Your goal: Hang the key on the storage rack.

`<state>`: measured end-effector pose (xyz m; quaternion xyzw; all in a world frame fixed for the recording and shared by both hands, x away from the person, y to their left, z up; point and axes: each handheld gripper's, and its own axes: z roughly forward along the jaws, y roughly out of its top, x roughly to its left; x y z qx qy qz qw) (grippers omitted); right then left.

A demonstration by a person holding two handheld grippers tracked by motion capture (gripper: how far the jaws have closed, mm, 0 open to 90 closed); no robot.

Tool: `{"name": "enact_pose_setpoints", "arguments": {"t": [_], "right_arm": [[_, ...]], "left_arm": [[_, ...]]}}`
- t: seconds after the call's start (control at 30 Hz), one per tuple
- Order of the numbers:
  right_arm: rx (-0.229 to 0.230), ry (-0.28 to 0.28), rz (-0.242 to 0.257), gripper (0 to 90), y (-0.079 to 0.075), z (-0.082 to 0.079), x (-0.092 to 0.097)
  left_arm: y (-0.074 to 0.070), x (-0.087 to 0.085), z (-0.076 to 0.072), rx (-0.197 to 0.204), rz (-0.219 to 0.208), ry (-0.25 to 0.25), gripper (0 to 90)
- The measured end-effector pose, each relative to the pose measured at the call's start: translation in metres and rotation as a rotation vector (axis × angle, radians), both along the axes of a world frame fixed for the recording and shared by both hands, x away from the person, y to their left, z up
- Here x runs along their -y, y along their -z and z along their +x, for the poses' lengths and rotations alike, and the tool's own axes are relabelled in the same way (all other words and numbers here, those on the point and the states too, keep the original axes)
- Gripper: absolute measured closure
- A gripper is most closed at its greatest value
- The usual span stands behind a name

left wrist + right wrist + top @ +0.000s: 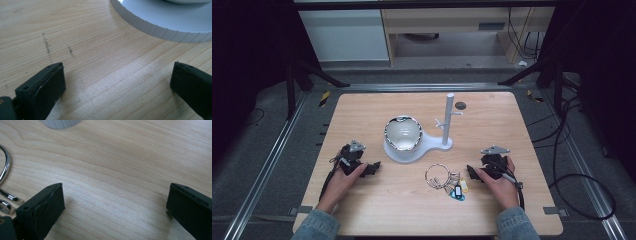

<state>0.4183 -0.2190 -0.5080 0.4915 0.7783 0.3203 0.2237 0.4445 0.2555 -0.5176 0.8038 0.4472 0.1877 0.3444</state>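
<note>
Near the table's [362, 210] left edge the left gripper [373, 169] rests with jaws wide apart over bare wood, aimed at the white stand [432, 145]. The key ring [438, 176] lies toward the front edge, right of centre, its bunch trailing toward the front right; tags overlap, details unclear. The right gripper [470, 172], jaws apart and empty, sits just beside it.

wooden table [362, 107] with pale grain, on a grey floor [272, 130] crossed by metal rails [257, 175]. behind it, a white cabinet [344, 35] and a light wood desk [462, 22]. black cables [577, 165] loop on the floor at right; both sides are dark.
</note>
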Motion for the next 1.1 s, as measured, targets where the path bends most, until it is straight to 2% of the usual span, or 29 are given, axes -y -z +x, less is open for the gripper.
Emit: {"name": "enact_pose_setpoints", "arguments": {"t": [0.13, 0.2, 0.3, 0.47, 0.57, 0.63, 0.83, 0.97, 1.1], "right_arm": [[0.004, -0.01, 0.002, 5.7, -0.001, -0.001, -0.001], [0.008, -0.02, 0.002, 12.3, -0.002, -0.002, -0.001], [0.014, -0.034, 0.012, 14.4, -0.006, -0.005, -0.003], [0.061, -0.092, 0.034, 21.9, -0.017, -0.013, -0.01], [0.082, -0.127, 0.027, 25.5, -0.024, -0.017, -0.015], [0.087, -0.136, 0.027, 26.1, -0.025, -0.018, -0.016], [0.11, -0.204, 0.05, 36.1, -0.033, -0.025, -0.028], [0.113, -0.251, 0.046, 44.1, -0.035, -0.028, -0.032], [0.117, -0.296, 0.06, 57.6, -0.036, -0.03, -0.034]], "left_arm": [[0.0, 0.0, 0.0, -0.001, 0.004, 0.002, 0.0], [0.0, 0.0, 0.0, -0.001, 0.004, 0.003, 0.0], [0.0, 0.0, 0.0, -0.002, 0.006, 0.002, 0.0], [0.0, 0.0, 0.0, -0.001, 0.004, 0.002, 0.0], [0.0, 0.0, 0.0, -0.002, 0.004, 0.001, 0.0], [0.0, 0.0, 0.0, -0.002, 0.004, 0.002, 0.0], [0.0, 0.0, 0.0, -0.002, 0.004, 0.001, 0.0], [0.0, 0.0, 0.0, -0.002, 0.004, 0.001, 0.0], [0.0, 0.0, 0.0, -0.002, 0.004, 0.002, 0.0]]}}
